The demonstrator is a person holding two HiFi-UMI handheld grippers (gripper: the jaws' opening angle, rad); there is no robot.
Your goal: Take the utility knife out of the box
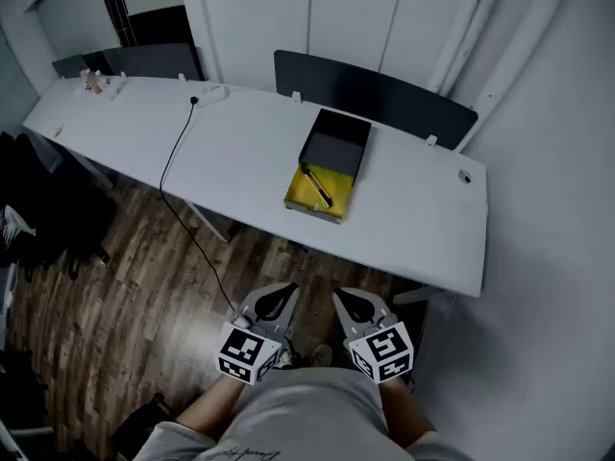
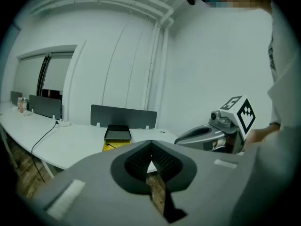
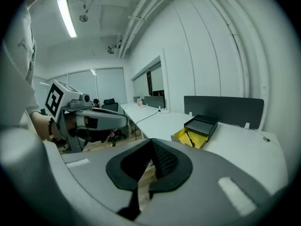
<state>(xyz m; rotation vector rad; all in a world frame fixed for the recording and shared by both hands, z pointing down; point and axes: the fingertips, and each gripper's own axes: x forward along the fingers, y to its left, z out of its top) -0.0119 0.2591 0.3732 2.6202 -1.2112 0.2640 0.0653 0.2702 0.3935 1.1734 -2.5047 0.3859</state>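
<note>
Head view: knife (image 1: 317,186) well beyond right tool (image 1: 348,301).

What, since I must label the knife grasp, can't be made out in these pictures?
Utility knife: too small in every view to tell whether its blade is out.
Box's black half: too dark in the head view to show contents.
Far desk-end items: too small, head view.

Grey left tool (image 1: 277,296), right tool (image 1: 347,301), marker cubes (image 1: 248,354), pale shirt (image 1: 307,413)

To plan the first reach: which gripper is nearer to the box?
Right, but barely. Both are short of the table; the box lies almost straight ahead of the right gripper, and ahead-right of the left gripper.
</note>
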